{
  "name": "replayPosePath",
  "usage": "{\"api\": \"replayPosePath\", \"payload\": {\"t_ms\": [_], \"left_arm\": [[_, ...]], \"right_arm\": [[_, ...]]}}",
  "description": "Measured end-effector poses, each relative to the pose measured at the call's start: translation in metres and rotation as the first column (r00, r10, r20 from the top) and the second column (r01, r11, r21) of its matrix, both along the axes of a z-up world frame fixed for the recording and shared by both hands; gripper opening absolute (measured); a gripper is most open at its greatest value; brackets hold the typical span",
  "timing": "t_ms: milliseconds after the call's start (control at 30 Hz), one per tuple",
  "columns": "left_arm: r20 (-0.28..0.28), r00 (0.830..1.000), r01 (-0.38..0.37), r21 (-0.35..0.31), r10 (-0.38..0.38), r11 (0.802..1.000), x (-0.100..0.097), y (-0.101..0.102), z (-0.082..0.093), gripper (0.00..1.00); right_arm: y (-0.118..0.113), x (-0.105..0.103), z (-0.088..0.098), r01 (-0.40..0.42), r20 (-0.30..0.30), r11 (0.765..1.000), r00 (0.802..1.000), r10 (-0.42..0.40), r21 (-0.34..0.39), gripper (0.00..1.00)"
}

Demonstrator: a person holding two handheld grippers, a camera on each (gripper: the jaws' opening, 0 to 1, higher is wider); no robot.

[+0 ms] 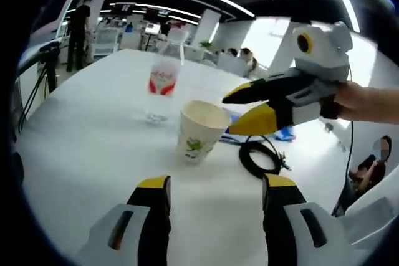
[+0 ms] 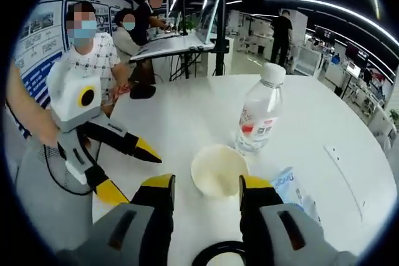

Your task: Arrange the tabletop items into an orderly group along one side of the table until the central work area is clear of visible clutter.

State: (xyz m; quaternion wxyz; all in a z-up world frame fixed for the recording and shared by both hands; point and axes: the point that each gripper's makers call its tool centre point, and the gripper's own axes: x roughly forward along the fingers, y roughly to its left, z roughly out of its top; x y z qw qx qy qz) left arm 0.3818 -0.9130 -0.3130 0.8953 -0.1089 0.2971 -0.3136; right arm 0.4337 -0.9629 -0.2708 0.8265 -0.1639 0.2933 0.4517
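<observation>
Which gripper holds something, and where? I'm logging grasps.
Neither. The left gripper is open, short of the paper cup; the right gripper is open by the cup's rim, not clamped.

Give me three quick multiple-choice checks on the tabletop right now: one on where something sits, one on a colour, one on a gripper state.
1. Where is the water bottle relative to the paper cup in the left gripper view?
A. Beyond it, standing apart
B. Inside it
C. Lying against it

2. What colour is the coiled cable on the table?
A. White
B. Black
C. Red

3. What state is the right gripper in?
A. Shut on the bottle
B. Shut on the cable
C. Open, holding nothing

Answers:
1. A, white tabletop shows between bottle and cup.
2. B, the coil is dark against the white top.
3. C, its yellow-tipped jaws stand apart, the cup just ahead of them.
</observation>
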Motion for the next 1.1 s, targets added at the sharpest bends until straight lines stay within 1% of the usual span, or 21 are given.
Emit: {"api": "replayPosePath", "payload": {"t_ms": [67, 133, 167, 267, 400, 567, 700, 833, 933, 1000, 1100], "left_arm": [[-0.002, 1.000, 0.013, 0.015, -0.013, 1.000, 0.000, -0.001, -0.002, 0.55], [-0.002, 1.000, 0.016, 0.012, -0.016, 1.000, 0.000, -0.003, -0.001, 0.55], [-0.003, 1.000, 0.018, 0.012, -0.018, 1.000, 0.000, -0.004, -0.001, 0.55], [-0.001, 0.999, 0.035, 0.022, -0.035, 0.999, -0.001, -0.008, -0.001, 0.55], [-0.001, 0.999, 0.051, 0.027, -0.051, 0.998, -0.001, -0.012, 0.000, 0.55], [0.000, 0.998, 0.064, 0.036, -0.064, 0.997, 0.001, -0.014, 0.000, 0.55], [0.001, 0.997, 0.073, 0.043, -0.073, 0.996, 0.001, -0.014, 0.002, 0.55], [-0.004, 0.997, 0.080, 0.054, -0.080, 0.995, 0.001, -0.013, 0.000, 0.55], [-0.010, 0.997, 0.082, 0.055, -0.081, 0.995, 0.001, -0.014, 0.000, 0.55], [-0.011, 0.996, 0.083, 0.058, -0.083, 0.995, 0.001, -0.015, 0.000, 0.55], [-0.016, 0.997, 0.081, 0.061, -0.080, 0.995, 0.001, -0.016, 0.000, 0.54]], "right_arm": [[-0.017, -0.003, 0.002, 0.033, 0.008, 0.999, 0.999, -0.033, -0.001, 0.40], [-0.034, -0.007, 0.005, 0.070, 0.010, 0.997, 0.998, -0.070, 0.014, 0.41], [-0.045, -0.008, 0.006, 0.096, 0.014, 0.995, 0.995, -0.097, 0.015, 0.41], [-0.069, -0.012, 0.005, 0.162, 0.011, 0.987, 0.987, -0.162, 0.023, 0.41], [-0.092, -0.017, 0.007, 0.206, 0.016, 0.978, 0.978, -0.207, 0.025, 0.43], [-0.111, -0.027, 0.009, 0.239, 0.021, 0.971, 0.971, -0.239, 0.025, 0.44], [-0.121, -0.036, 0.010, 0.267, 0.014, 0.963, 0.963, -0.268, 0.037, 0.46], [-0.130, -0.047, 0.008, 0.286, 0.002, 0.958, 0.958, -0.286, 0.037, 0.47], [-0.139, -0.054, 0.006, 0.312, -0.010, 0.949, 0.950, -0.311, 0.046, 0.47], [-0.144, -0.057, 0.004, 0.325, -0.017, 0.945, 0.946, -0.325, 0.039, 0.47], [-0.146, -0.060, 0.002, 0.333, -0.029, 0.942, 0.943, -0.332, 0.039, 0.47]]}}
